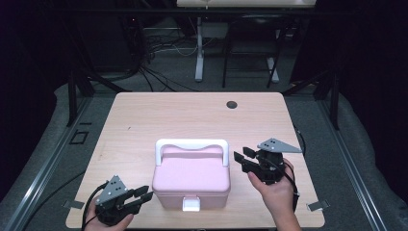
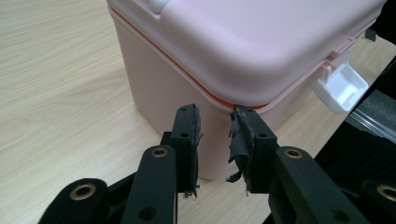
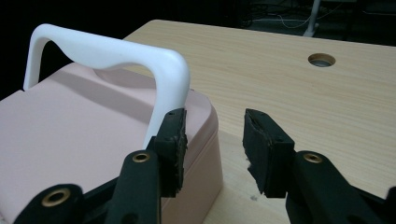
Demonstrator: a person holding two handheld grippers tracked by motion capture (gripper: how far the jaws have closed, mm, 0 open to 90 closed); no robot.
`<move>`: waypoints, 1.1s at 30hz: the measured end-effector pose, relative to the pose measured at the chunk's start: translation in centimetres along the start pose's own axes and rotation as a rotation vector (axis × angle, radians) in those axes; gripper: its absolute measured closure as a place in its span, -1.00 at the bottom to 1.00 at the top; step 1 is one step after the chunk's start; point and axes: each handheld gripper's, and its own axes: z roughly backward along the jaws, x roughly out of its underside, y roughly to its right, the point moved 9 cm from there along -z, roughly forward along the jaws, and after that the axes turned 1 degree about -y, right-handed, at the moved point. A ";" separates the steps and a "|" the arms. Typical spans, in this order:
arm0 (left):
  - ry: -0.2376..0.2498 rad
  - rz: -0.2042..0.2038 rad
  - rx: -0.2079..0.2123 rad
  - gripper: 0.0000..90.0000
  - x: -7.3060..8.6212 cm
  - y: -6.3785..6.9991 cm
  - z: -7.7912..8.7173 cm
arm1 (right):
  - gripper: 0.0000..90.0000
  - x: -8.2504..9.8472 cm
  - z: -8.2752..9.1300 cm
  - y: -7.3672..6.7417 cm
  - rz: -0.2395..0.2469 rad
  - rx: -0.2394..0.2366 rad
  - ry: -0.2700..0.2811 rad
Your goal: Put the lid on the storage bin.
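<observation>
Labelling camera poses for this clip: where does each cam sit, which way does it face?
High view: above the person's edge of the table, looking forward and down; both hands, left gripper and right gripper flank the pink box.
Left gripper view: rides the left gripper, low, facing the box's near corner; open black jaws show.
Right gripper view: rides the right gripper, facing the white handle and table hole; open jaws show.
Shared: all three show the box; the high and right gripper views share the hole.

No readable text, label, brand, number or sign anywhere. Pink box [image 1: 191, 179], its white handle [image 1: 191, 144] and latch [image 1: 191, 205], wooden table [image 1: 144, 115]: all plain, unmarked surfaces.
</observation>
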 end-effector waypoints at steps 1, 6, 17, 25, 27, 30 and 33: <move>-0.005 -0.007 -0.007 0.57 0.1 -0.1 0.0 | 0.32 0.0 0.0 0.0 0.000 0.001 0.000; 0.008 0.008 -0.019 0.56 0.0 -0.5 0.0 | 0.32 0.0 0.1 0.1 -0.001 0.002 0.003; 0.011 0.024 -0.021 0.48 0.0 -1.0 -0.2 | 0.32 0.1 0.0 0.1 -0.003 0.000 -0.001; 0.018 0.044 -0.023 0.41 -0.1 -1.3 -0.3 | 0.32 0.0 0.1 0.2 -0.005 0.003 0.007; 0.021 0.050 -0.024 0.40 -0.2 -1.5 -0.4 | 0.32 0.0 0.2 0.3 -0.008 0.003 0.004; 0.029 0.055 -0.027 0.37 -0.5 -1.7 -0.5 | 0.31 0.1 0.2 0.4 -0.009 0.005 0.006; 0.032 0.053 -0.030 0.36 -0.7 -1.9 -0.7 | 0.31 0.1 0.2 0.5 -0.011 0.006 0.003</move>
